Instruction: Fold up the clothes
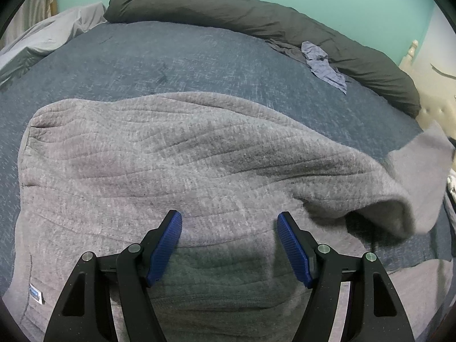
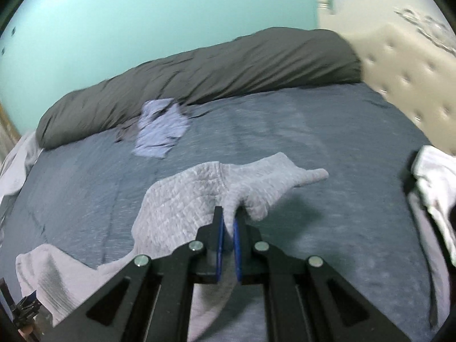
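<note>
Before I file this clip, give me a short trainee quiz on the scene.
1. True or false: the left gripper has its jaws clamped on cloth.
2. What does the right gripper hold? A. sweater B. blue cloth C. dark duvet
3. Fill in: the blue cloth lies against the dark ____.

Key: 1 false, the jaws are open above the sweater; 2 A; 3 duvet.

Our left gripper [image 1: 229, 222] hovers with blue pads spread wide apart; our right gripper [image 2: 228, 216] pinches gray fabric between its pads.
</note>
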`<state>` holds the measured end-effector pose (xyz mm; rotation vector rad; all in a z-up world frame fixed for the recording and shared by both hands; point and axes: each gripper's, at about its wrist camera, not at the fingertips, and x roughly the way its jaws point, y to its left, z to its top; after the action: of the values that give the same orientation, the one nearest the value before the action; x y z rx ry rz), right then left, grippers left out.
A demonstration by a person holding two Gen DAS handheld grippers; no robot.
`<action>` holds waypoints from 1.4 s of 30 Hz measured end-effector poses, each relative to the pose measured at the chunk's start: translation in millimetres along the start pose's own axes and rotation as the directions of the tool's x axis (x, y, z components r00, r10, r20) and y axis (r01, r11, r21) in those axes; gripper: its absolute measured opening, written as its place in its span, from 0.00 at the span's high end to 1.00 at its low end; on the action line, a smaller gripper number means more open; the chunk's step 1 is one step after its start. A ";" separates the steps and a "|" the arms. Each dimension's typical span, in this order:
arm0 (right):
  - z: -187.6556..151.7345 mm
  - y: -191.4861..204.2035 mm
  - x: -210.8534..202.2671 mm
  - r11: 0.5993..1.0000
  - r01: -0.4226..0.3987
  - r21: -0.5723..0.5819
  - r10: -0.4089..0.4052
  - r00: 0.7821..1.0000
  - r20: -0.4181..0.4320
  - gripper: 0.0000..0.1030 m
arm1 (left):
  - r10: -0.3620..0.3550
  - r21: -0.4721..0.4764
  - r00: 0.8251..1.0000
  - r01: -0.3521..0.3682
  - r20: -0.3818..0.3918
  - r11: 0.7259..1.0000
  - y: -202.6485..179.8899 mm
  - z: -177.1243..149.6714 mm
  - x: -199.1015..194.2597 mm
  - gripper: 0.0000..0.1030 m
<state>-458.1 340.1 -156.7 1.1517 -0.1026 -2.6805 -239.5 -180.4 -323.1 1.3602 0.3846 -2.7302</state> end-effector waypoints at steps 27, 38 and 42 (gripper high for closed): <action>-73.3 -134.6 34.1 0.955 0.116 0.275 -0.091 0.991 -0.101 0.68 | 0.028 0.045 1.000 -0.028 -0.011 0.999 -10.0 -1.7 4.1 0.28; -101.0 -194.8 30.6 0.861 0.137 0.490 -0.089 0.989 -0.120 0.61 | 0.039 0.059 0.999 -0.038 -0.009 0.998 -14.1 -3.6 5.0 0.24; -113.8 -209.5 36.5 0.816 0.106 0.569 -0.047 0.992 -0.116 0.60 | 0.044 0.064 0.999 -0.044 -0.008 0.997 -15.1 -3.4 6.0 0.24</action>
<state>-436.8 538.2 -292.6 1.4647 -0.9292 -2.7326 -243.1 -164.6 -327.0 1.3804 0.2662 -2.7235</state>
